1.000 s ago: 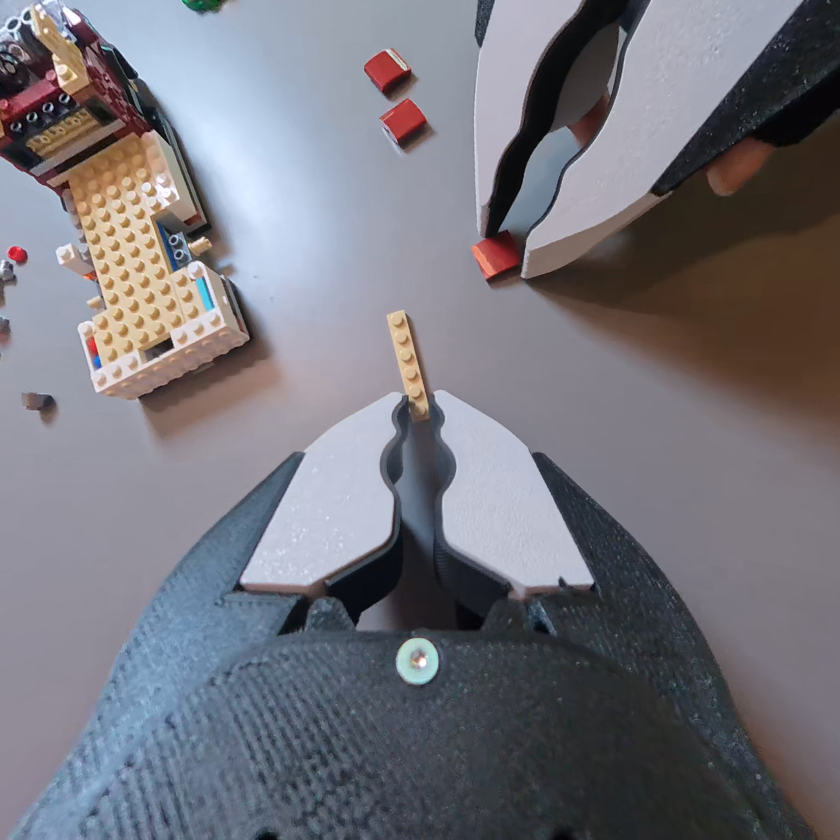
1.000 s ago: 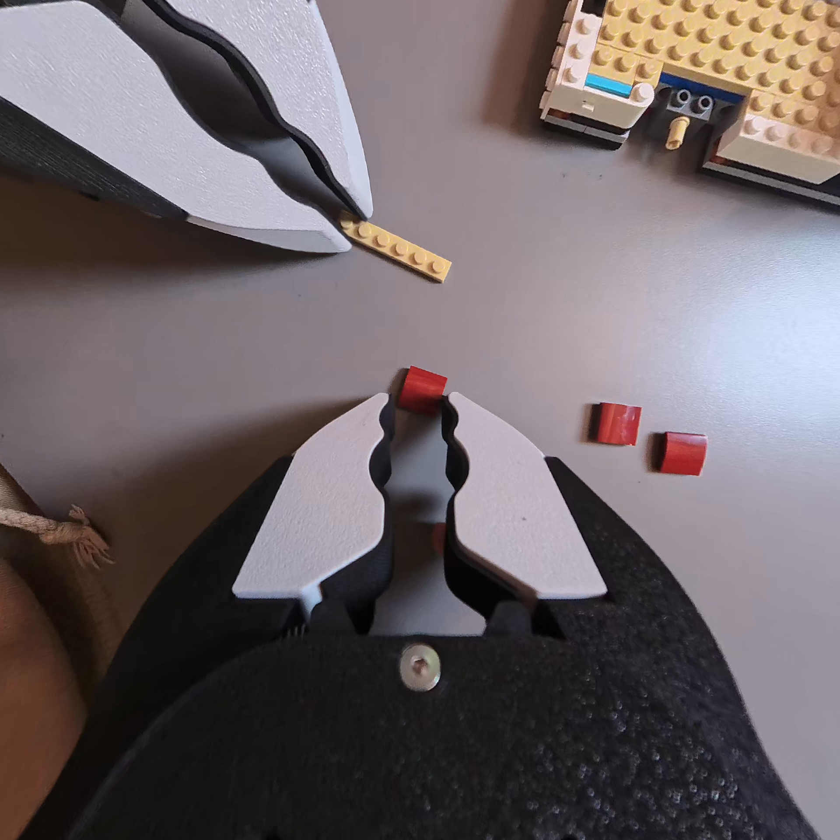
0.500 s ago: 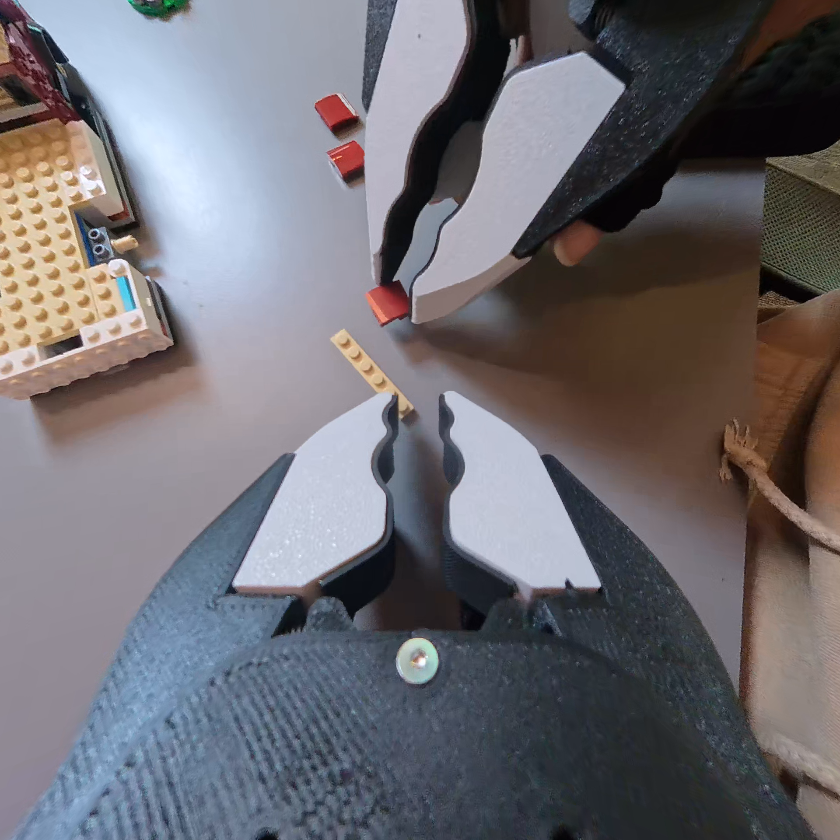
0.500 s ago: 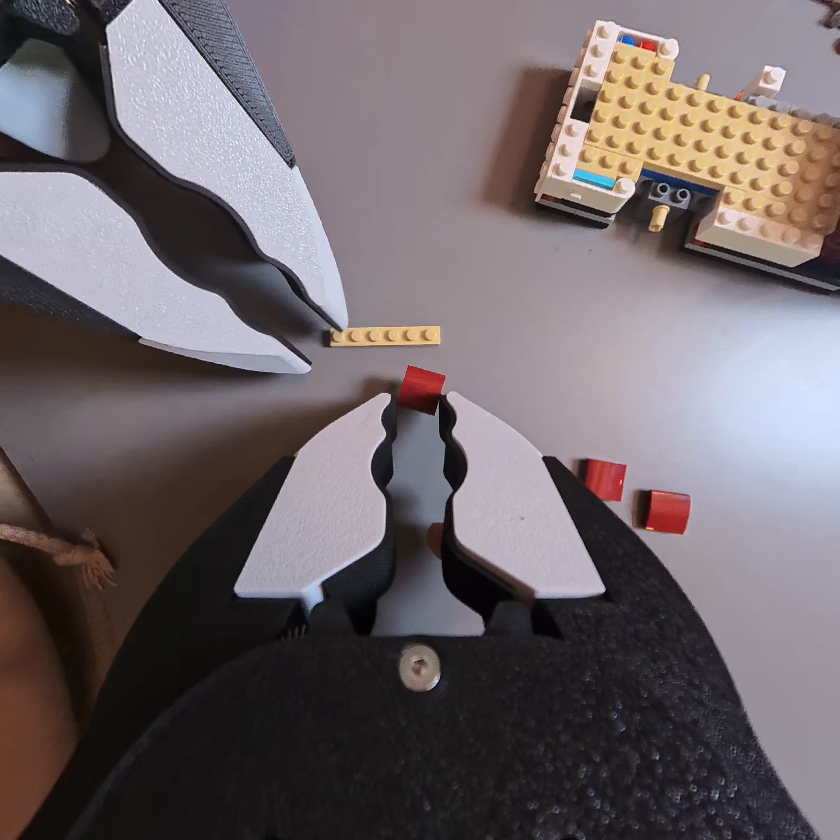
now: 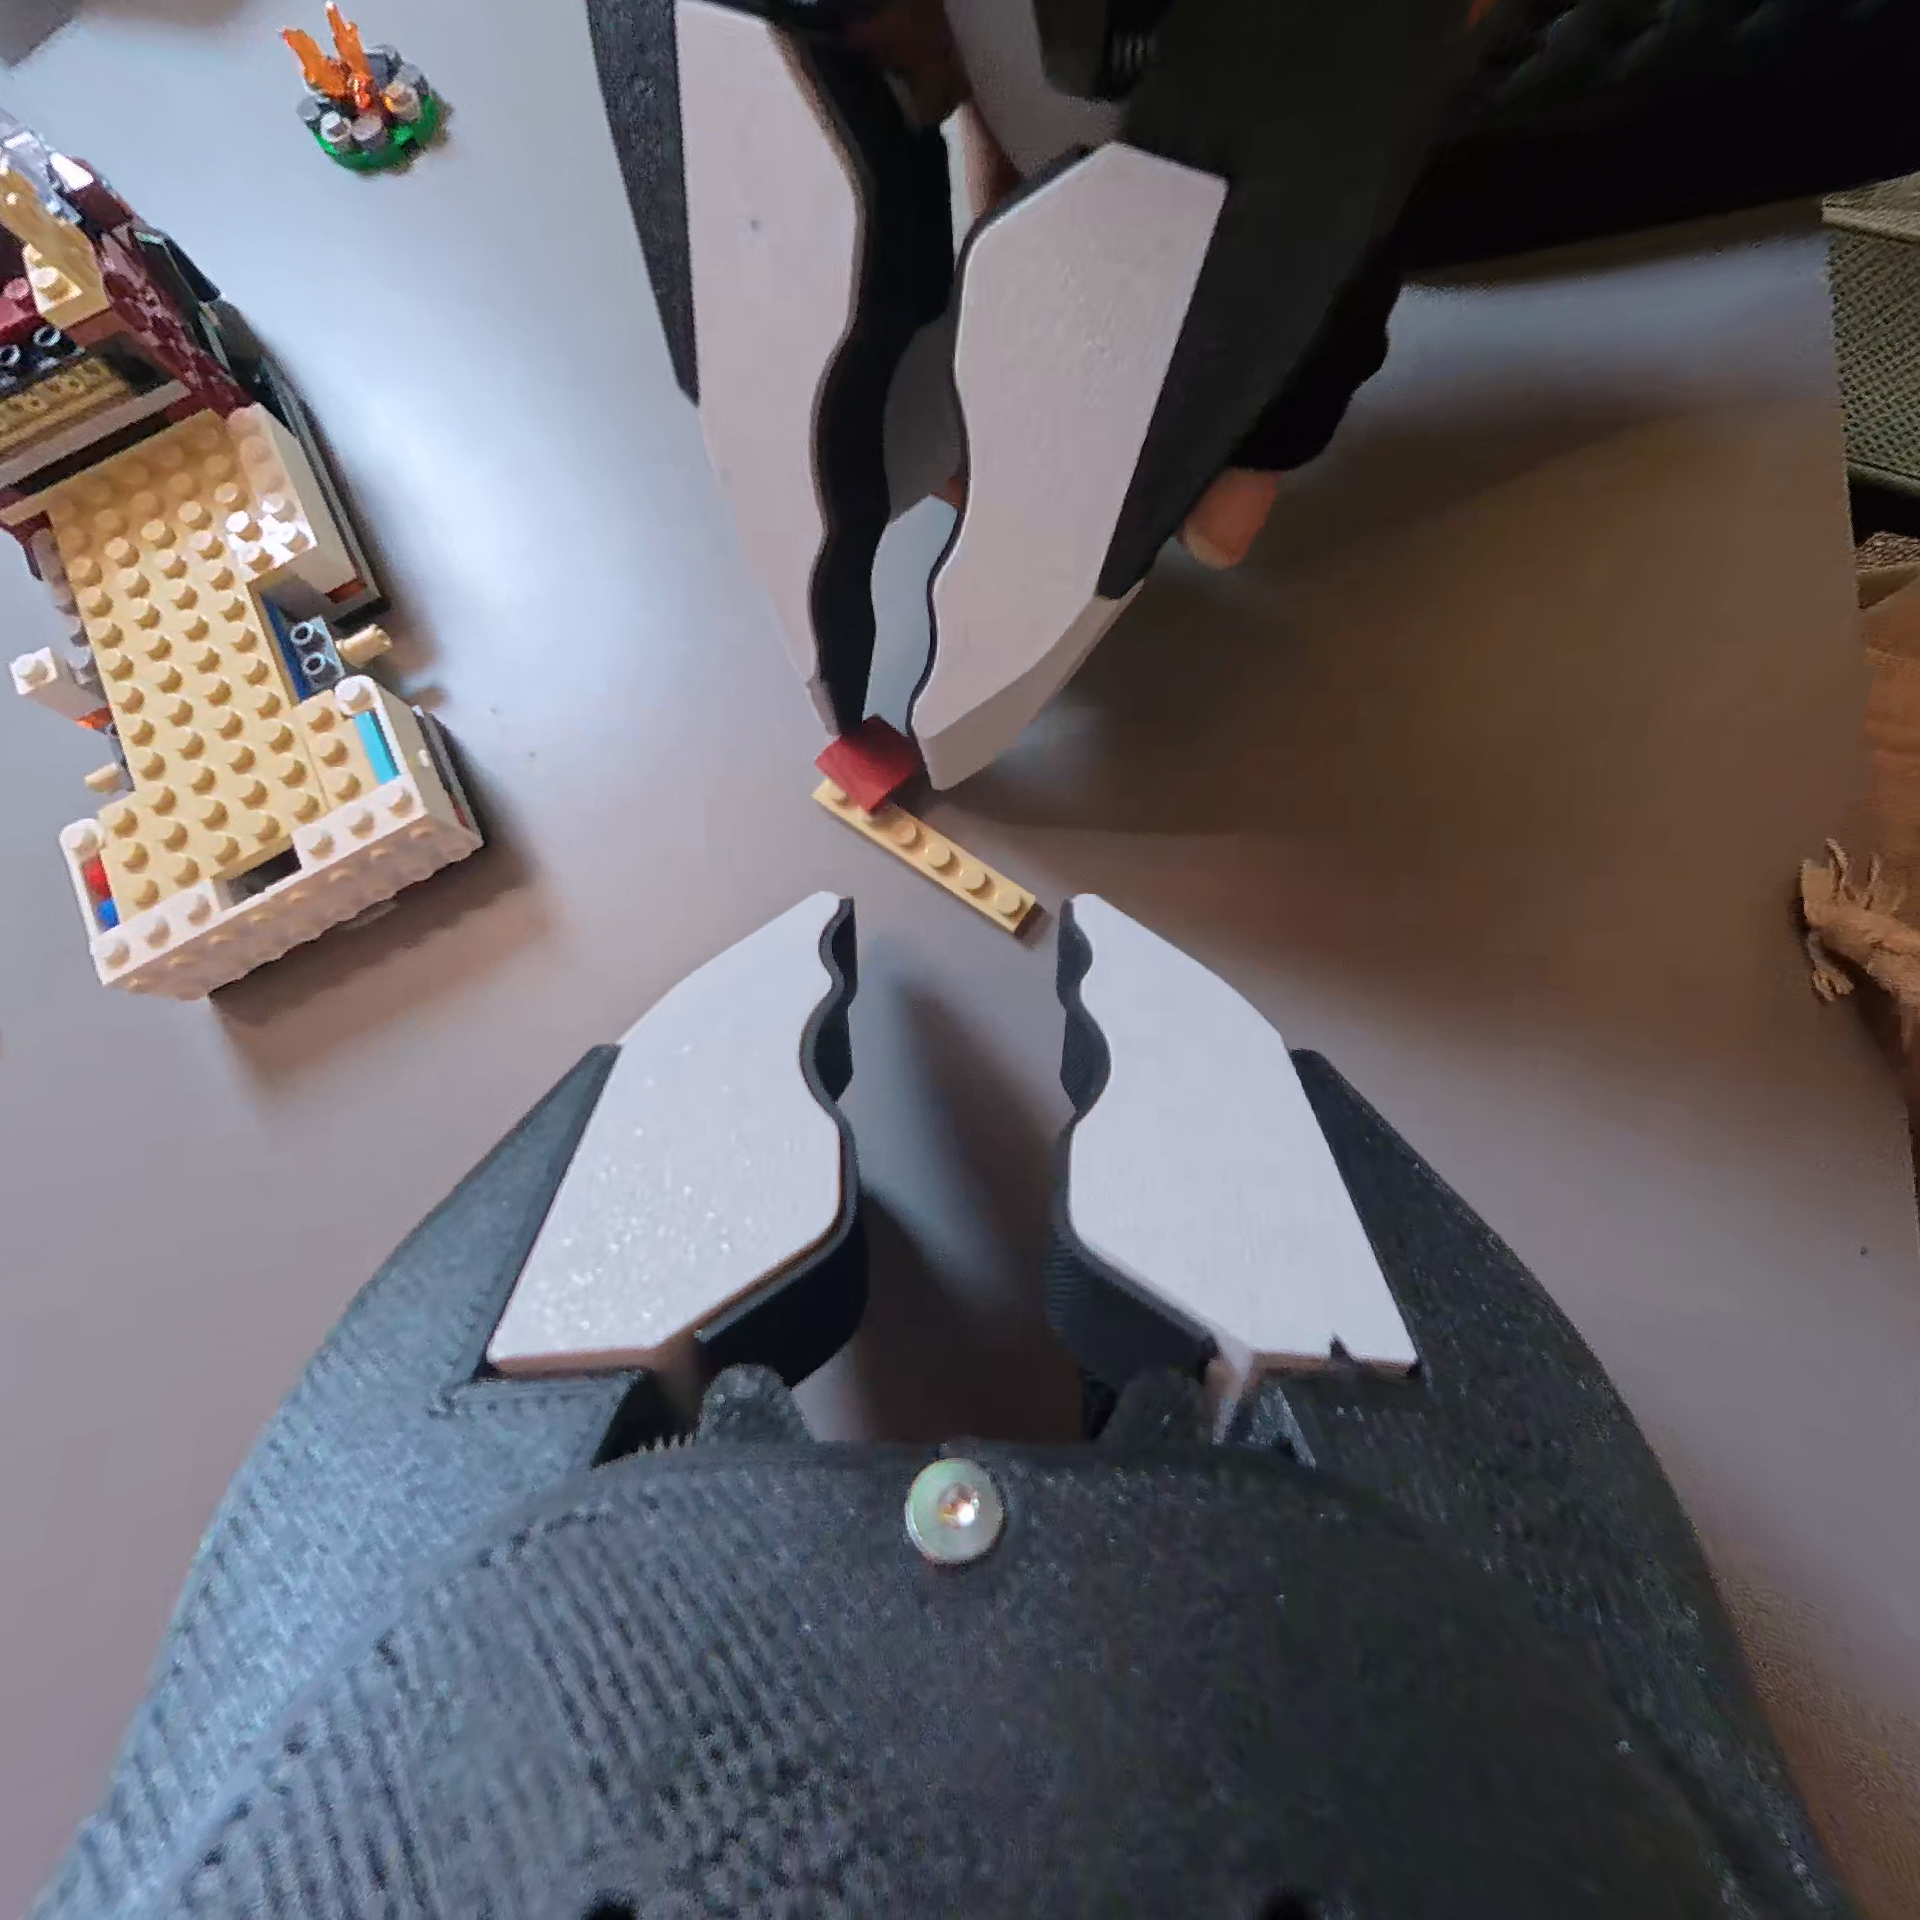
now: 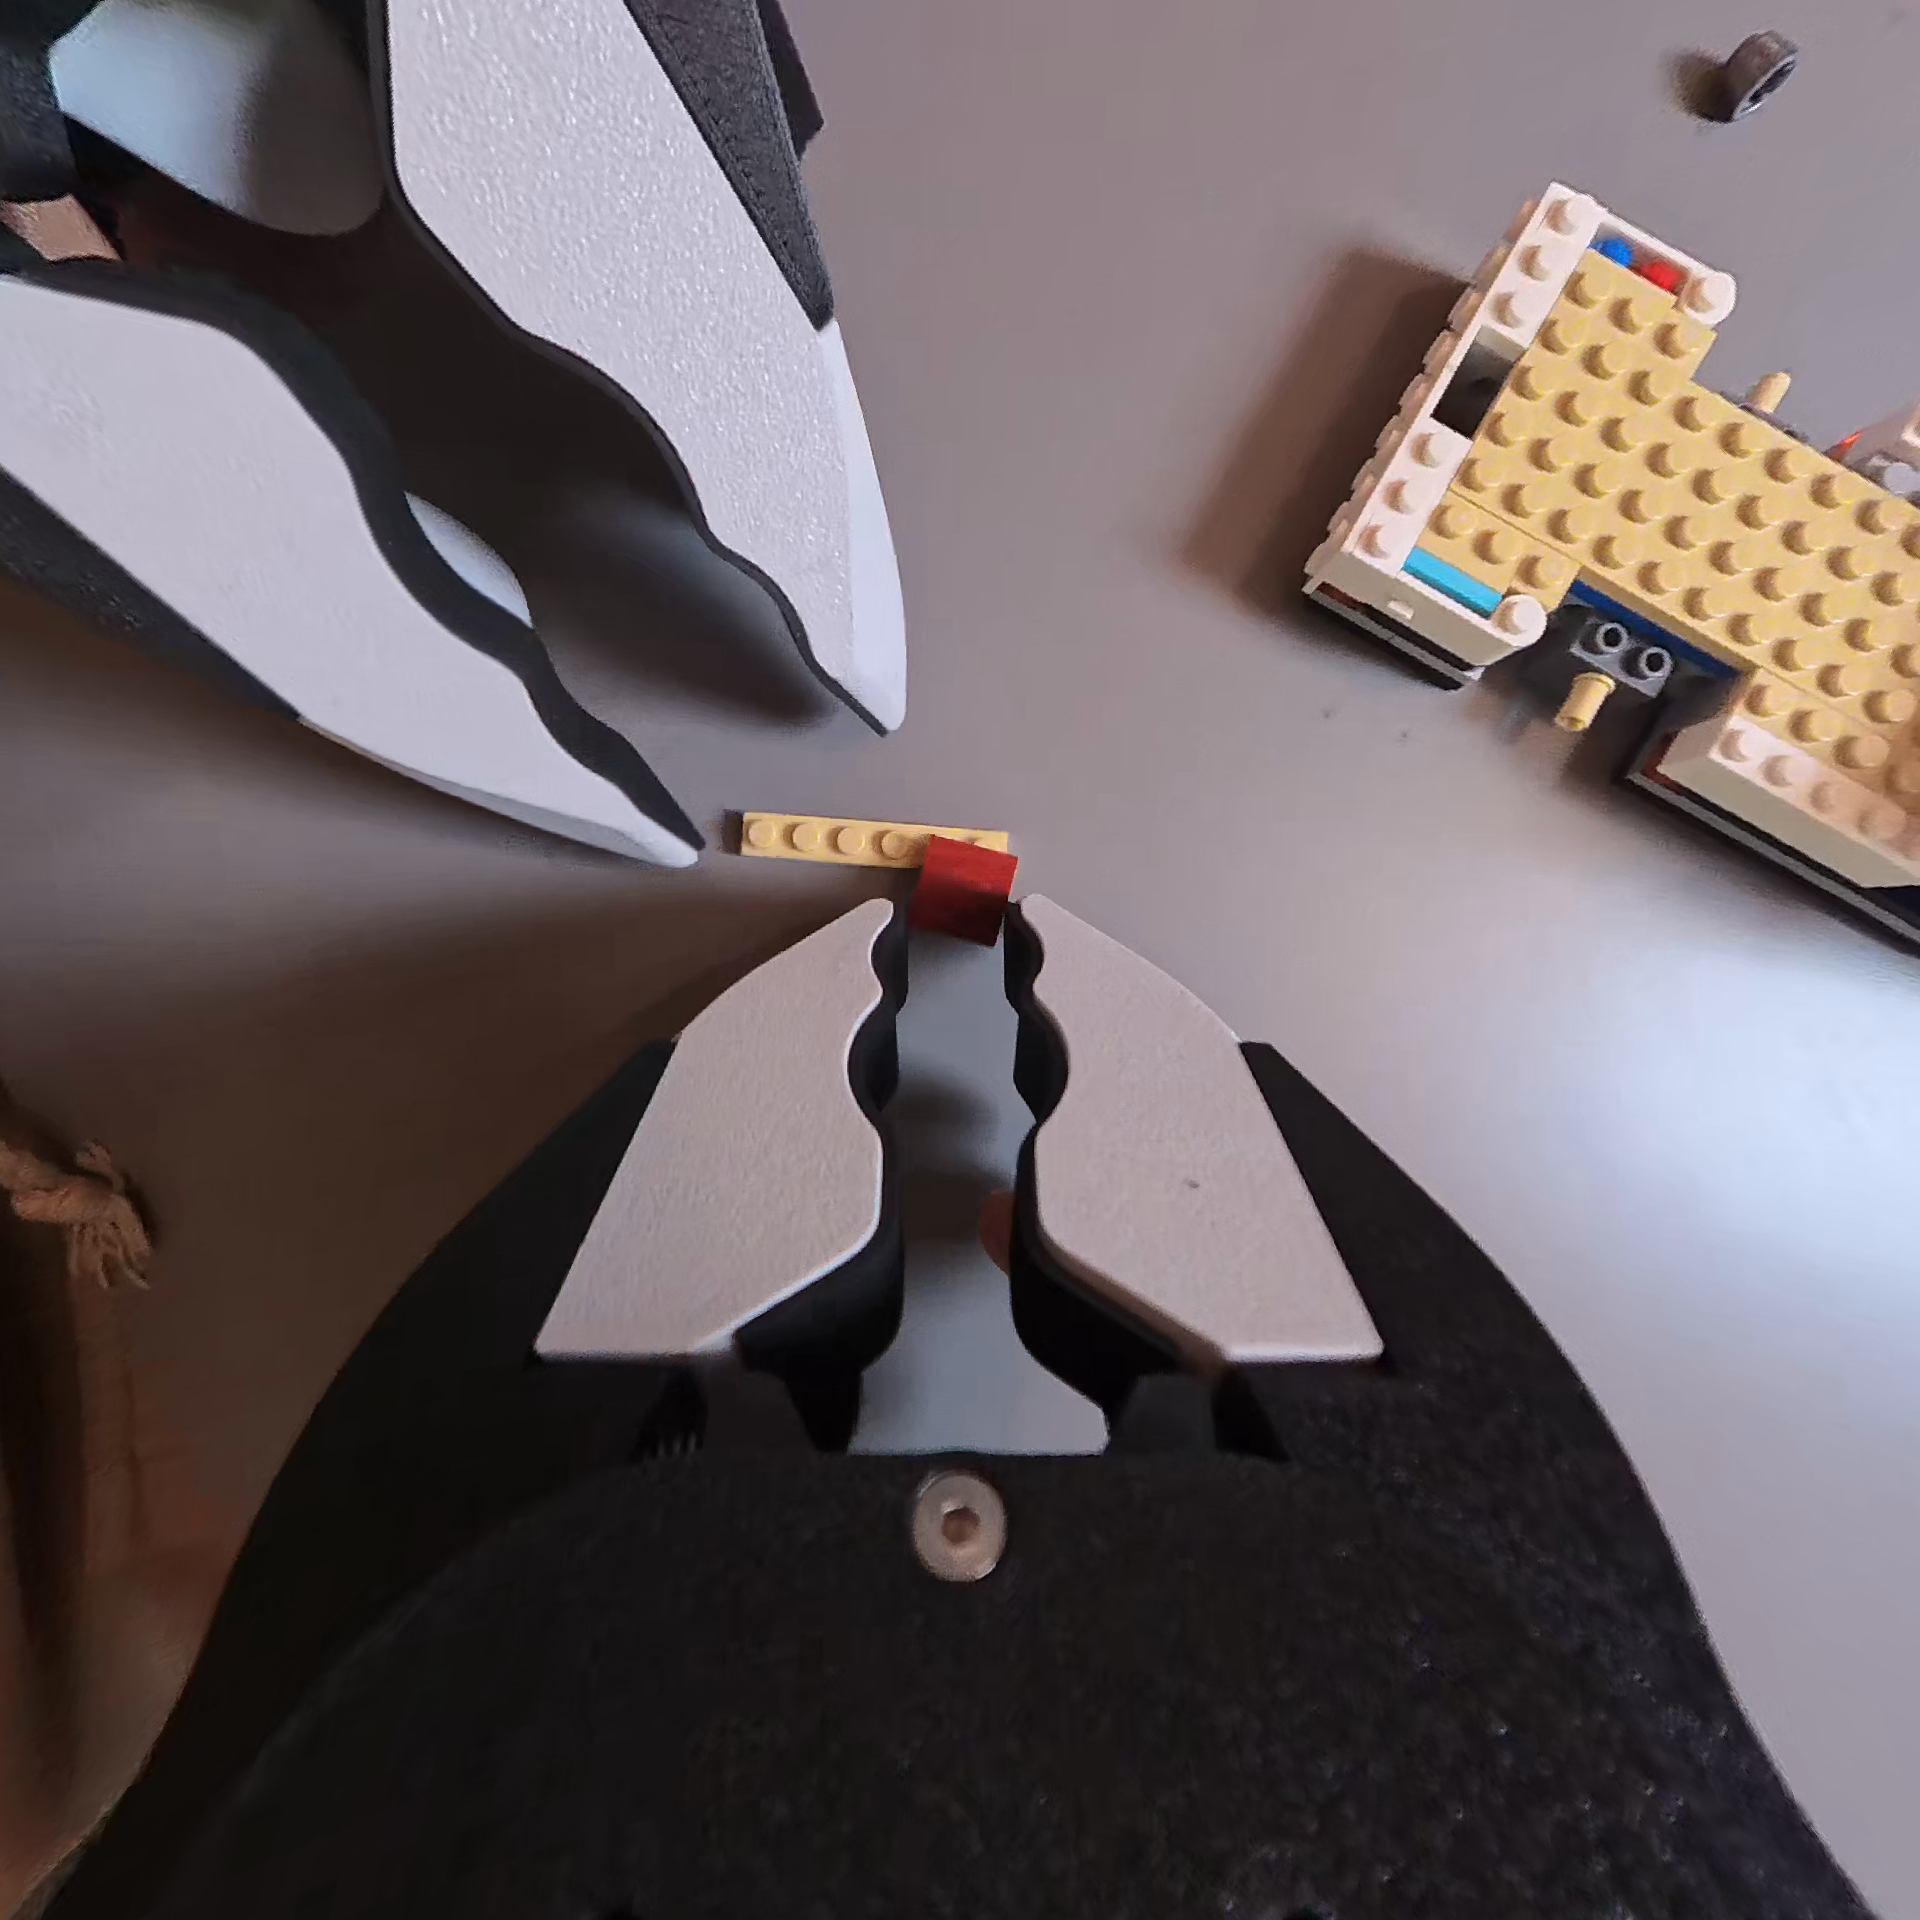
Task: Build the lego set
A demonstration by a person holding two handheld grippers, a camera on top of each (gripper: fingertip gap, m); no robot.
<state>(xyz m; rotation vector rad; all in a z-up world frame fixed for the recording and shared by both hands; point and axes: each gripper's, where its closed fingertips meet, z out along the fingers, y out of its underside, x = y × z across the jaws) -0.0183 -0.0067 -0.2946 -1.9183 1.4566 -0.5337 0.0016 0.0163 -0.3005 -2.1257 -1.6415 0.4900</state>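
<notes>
The right gripper (image 6: 954,914) is pinching a small dark-red curved brick (image 6: 962,889) between its fingertips, both pads pressing on its sides, and is holding it over one end of a thin tan studded plate (image 6: 831,835) lying flat on the grey table (image 6: 1143,935); whether the brick is touching the plate's studs cannot be told. The left gripper (image 5: 956,920) is standing with its jaws wide apart and nothing between them, its fingertips just beside the plate's near end (image 5: 1013,902) without touching it (the right wrist view is showing the same gap). Farther out, a tan and white brick building (image 5: 208,717) is sitting to the left. Only the left view is showing the little green disc with orange flames (image 5: 366,114) and the gloved hand (image 5: 1278,416) behind the right gripper; only the right view is showing a small dark round piece (image 6: 1756,60) near the top edge. A frayed beige cord (image 5: 1860,945) is lying at the table's side.
</notes>
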